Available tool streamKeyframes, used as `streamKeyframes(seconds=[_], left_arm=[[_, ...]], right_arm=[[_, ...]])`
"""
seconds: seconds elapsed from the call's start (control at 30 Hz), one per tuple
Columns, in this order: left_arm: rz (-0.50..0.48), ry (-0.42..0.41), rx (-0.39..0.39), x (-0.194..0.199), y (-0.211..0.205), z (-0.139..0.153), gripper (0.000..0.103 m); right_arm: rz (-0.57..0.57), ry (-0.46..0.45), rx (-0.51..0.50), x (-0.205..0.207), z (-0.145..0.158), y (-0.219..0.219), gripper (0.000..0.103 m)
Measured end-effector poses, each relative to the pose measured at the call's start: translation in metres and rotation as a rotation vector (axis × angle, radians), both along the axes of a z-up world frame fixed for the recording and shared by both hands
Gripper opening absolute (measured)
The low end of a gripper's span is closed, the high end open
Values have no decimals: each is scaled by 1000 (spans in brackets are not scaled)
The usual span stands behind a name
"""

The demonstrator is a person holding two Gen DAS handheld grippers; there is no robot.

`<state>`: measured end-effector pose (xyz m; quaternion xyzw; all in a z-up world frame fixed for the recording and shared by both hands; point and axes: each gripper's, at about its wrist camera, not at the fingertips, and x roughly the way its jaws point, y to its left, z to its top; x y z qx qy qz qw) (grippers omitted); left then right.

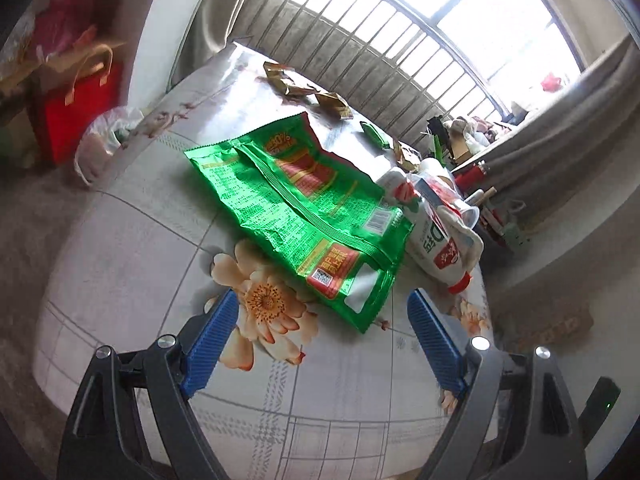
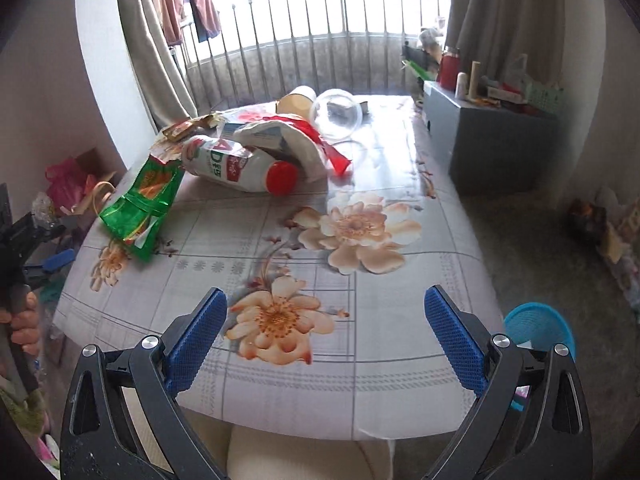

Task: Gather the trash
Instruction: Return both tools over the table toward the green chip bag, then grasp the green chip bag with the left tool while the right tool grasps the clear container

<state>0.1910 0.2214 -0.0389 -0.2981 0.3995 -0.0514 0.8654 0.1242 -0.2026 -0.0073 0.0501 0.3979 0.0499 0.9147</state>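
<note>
Left gripper (image 1: 322, 322) jaws wide, empty, over floral tablecloth (image 1: 120, 264); green snack bag (image 1: 296, 204) flat just ahead, white bottle (image 1: 434, 236) beside.

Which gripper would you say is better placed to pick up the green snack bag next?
Left. The left gripper is open with the green snack bag just ahead of its fingertips; from the right gripper, also open and empty, the bag lies far off to the side.

A lived-in room of a home, seen around a table with a flowered cloth.

The table (image 2: 400, 300) stands before a barred window (image 2: 312, 20) with curtains (image 2: 148, 52); clothes (image 2: 188, 0) hang beyond the bars. To the table's left a red gift bag (image 1: 80, 108) sits by the wall; to its right stands a grey cabinet (image 2: 492, 140) cluttered with household oddments, and a blue basket (image 2: 540, 328) on the carpet.
</note>
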Motion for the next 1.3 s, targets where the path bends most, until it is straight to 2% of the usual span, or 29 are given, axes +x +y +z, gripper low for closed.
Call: streamKeyframes(seconds=[0.1,0.27,0.33,0.37,0.47,0.5,0.53,0.57,0.6,0.7,0.9,1.03,1.1,1.17,1.27,1.3], left_arm=[[84,15,-15,21,14,-12,77],[227,104,94,56,42,-31,63],[247,104,132,67,47,-37,54],[243,114,158,71,46,-37,49],[214,119,239,81,34,-39,42],[202,114,276,84,28,-40,34],[189,114,300,86,24,-40,32],[186,107,335,85,20,-40,25],[180,108,355,85,19,-41,17],[160,101,374,84,21,-43,5],[116,95,366,69,27,-43,3],[78,92,377,55,28,-42,2],[68,94,355,49,33,-42,2],[64,96,344,43,38,-41,2],[59,101,326,38,45,-40,2],[56,106,316,37,46,-41,2]], right_arm=[[-4,17,-1,1,-3,6,95],[-25,53,4,9,-8,7,95],[-40,68,23,12,-10,5,95],[-49,73,34,14,-10,3,95],[-61,75,51,18,-11,2,95],[-60,77,50,19,-11,3,95],[-58,79,51,20,-12,3,95],[-56,81,52,22,-12,4,95],[-53,82,54,22,-13,5,95],[-45,88,69,26,-13,5,95],[-18,61,133,46,1,1,90],[13,30,208,73,17,-5,82],[32,8,234,97,25,-8,79],[36,-5,243,125,30,-12,69],[33,-9,209,175,31,-15,58],[41,-9,185,192,30,-14,58]])
